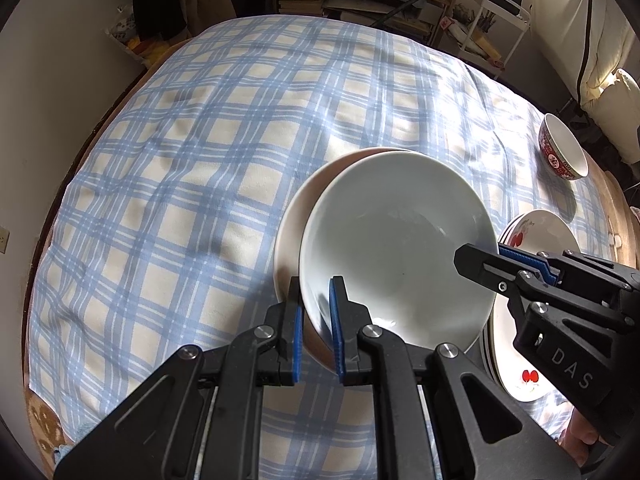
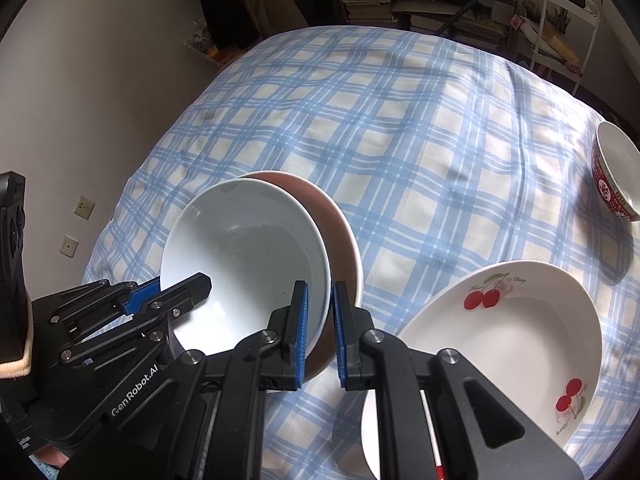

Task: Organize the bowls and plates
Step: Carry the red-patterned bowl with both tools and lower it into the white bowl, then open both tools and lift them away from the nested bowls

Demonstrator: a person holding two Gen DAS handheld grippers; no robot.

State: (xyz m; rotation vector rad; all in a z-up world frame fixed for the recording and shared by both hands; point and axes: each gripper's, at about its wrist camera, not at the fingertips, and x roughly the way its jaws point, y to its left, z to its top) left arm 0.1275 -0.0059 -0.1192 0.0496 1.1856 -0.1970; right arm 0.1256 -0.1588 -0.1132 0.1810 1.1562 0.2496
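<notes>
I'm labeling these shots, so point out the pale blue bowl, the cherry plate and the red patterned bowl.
pale blue bowl (image 1: 396,240), left wrist view, on its inner wall.
cherry plate (image 2: 516,328), right wrist view, on its bare white well.
red patterned bowl (image 1: 554,158), left wrist view, on its red outer side.

Soft daylight falls from the right — broad shadow bands cross the checked tablecloth (image 1: 208,152). Both fisheye views bend strongly at dark, vignetted edges; the pale bowl (image 2: 248,252) shows mild glare.

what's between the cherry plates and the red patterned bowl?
Bare checked tablecloth, nothing on it, only the bowl's shadow. Right wrist view shows the stretch from the cherry plates to the red patterned bowl best.
</notes>
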